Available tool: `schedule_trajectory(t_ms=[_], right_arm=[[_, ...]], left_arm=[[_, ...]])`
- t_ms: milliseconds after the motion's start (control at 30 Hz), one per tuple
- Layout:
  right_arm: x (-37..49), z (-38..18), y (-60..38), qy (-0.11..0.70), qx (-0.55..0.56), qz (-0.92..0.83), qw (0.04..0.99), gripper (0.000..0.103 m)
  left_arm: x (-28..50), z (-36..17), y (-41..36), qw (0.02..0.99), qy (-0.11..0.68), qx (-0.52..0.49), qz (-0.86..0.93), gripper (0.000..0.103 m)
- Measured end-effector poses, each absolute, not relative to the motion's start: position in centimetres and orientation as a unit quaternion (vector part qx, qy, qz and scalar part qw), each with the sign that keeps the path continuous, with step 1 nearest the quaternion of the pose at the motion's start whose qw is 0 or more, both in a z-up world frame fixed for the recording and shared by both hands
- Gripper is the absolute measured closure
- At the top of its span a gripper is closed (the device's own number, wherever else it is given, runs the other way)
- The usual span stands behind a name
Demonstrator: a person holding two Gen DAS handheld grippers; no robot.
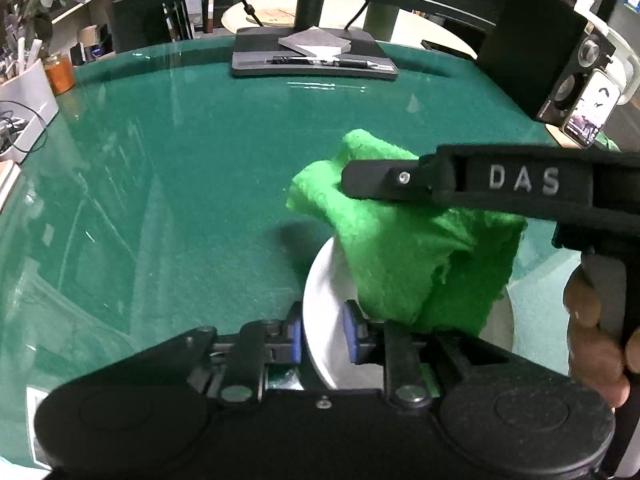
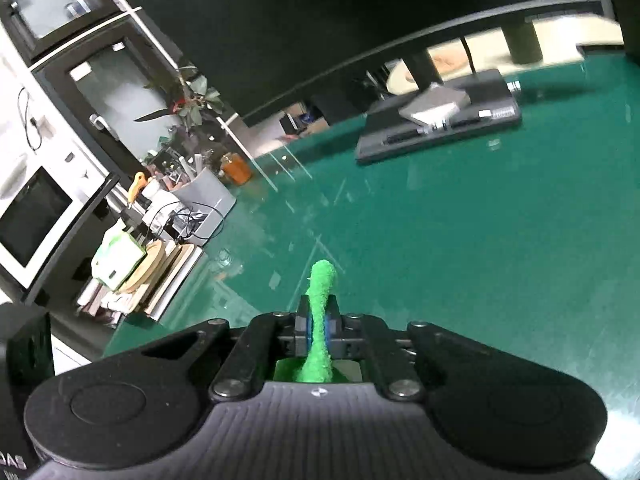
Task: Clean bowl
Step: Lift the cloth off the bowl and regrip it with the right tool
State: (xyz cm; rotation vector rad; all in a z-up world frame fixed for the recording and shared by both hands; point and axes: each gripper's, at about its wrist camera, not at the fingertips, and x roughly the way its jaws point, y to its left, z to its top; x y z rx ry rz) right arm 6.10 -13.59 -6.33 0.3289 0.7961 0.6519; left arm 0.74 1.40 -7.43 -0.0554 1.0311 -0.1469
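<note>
We see the left claw (image 1: 320,338) clamping the near rim of the hard, slippery white bowl (image 1: 326,320) on the desk (image 1: 180,168); the right claw (image 2: 319,326) pinches the soft green cloth (image 1: 400,256) above it.

The bowl (image 1: 324,320) is plain white. The cloth (image 1: 400,248) is bright green, the bench (image 1: 200,160) darker green. Both tools are black with blue pads (image 1: 352,336).
</note>
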Motion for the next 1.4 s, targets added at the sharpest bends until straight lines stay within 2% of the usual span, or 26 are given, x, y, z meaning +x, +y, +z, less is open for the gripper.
schedule_trajectory(t_ms=[133,300,600,900,1000,1067,1133,1167,1267,1300,1400], right_arm=[[4.9,-6.6,-13.0,0.346,0.067,0.291,0.889,0.094],[4.3,-6.4,-10.9,0.333,0.031,0.357,0.872,0.094],[5.8,-7.4,-13.9,0.365,0.031,0.287,0.885,0.094],[4.5,-6.8,-10.8,0.333,0.015,0.366,0.869,0.094],[4.4,-6.8,-11.2,0.329,0.018,0.364,0.871,0.091],[4.5,-6.8,-11.9,0.33,0.022,0.348,0.877,0.092],[5.1,-6.8,-12.8,0.348,0.017,0.305,0.887,0.098],[5.1,-6.8,-13.1,0.348,0.015,0.295,0.89,0.098],[4.7,-5.5,-15.5,0.313,0.027,0.236,0.92,0.098],[4.2,-4.3,-16.7,0.277,0.022,0.193,0.941,0.098],[3.4,-3.2,-17.1,0.236,-0.015,0.14,0.962,0.098]], left_arm=[[0.9,-7.5,1.3,0.867,0.492,-0.024,-0.071,0.079],[0.9,-7.4,1.0,0.869,0.49,-0.013,-0.073,0.078],[0.8,-7.5,1.3,0.87,0.488,-0.02,-0.068,0.075],[0.6,-7.4,1.2,0.872,0.485,-0.01,-0.069,0.074],[0.6,-7.4,1.4,0.872,0.485,-0.014,-0.069,0.072],[0.5,-7.4,1.4,0.872,0.485,-0.013,-0.067,0.07],[0.5,-7.2,1.4,0.872,0.486,-0.008,-0.066,0.072],[0.5,-7.2,1.4,0.872,0.486,-0.005,-0.065,0.076],[0.1,-6.3,1.3,0.879,0.472,0.014,-0.063,0.08],[0.1,-6.1,1.3,0.881,0.469,0.014,-0.064,0.081],[0.6,-5.9,1.3,0.88,0.469,0.02,-0.067,0.085]])
